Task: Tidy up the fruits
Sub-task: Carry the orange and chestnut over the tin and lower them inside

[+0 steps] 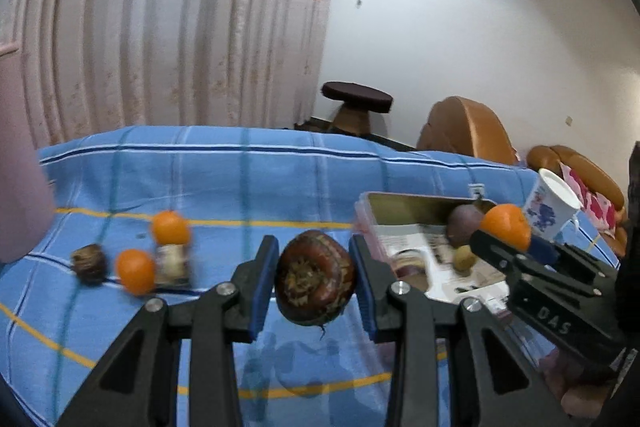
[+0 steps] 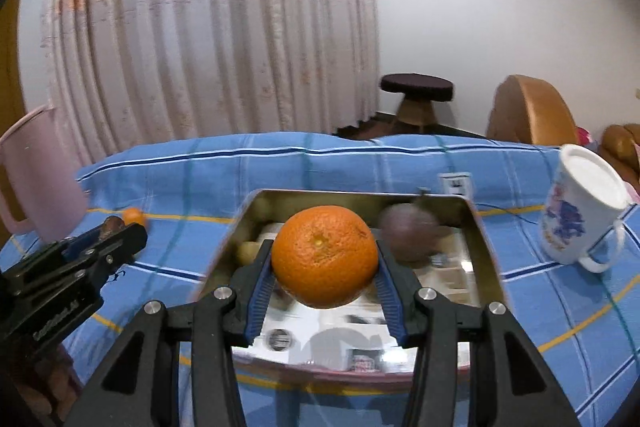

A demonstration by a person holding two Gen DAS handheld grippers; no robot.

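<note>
Two fruits are in hand at once. The left gripper (image 1: 314, 279) is closed on a brown, rough-skinned fruit (image 1: 315, 277), its blue pads pressing the flanks, held above the blue checked cloth (image 1: 240, 179) just left of the metal tray (image 2: 478, 227). The right gripper (image 2: 325, 269) is clamped on an orange (image 2: 325, 255) directly over the tray, pads at its widest part.

The orange looks firm, fairly light and pebbled, so it should grip well across the middle; squeezing harder would only bruise it. The brown fruit seems stiffer, with a dry, scaly rind (its kind I cannot tell), and probably tolerates a firm side hold.

Inside the tray lie a purplish fruit (image 2: 408, 233) and a small greenish one (image 1: 464, 259). Left of the tray, on the cloth, rest two more oranges (image 1: 170, 227), another dark fruit (image 1: 89, 263) and a small jar (image 1: 173, 265), too blurred to read.

Right of the tray stands a white mug (image 2: 580, 215) with a blue pattern. The right gripper's body carries the letters "DAS"; print on the tray floor is illegible.
</note>
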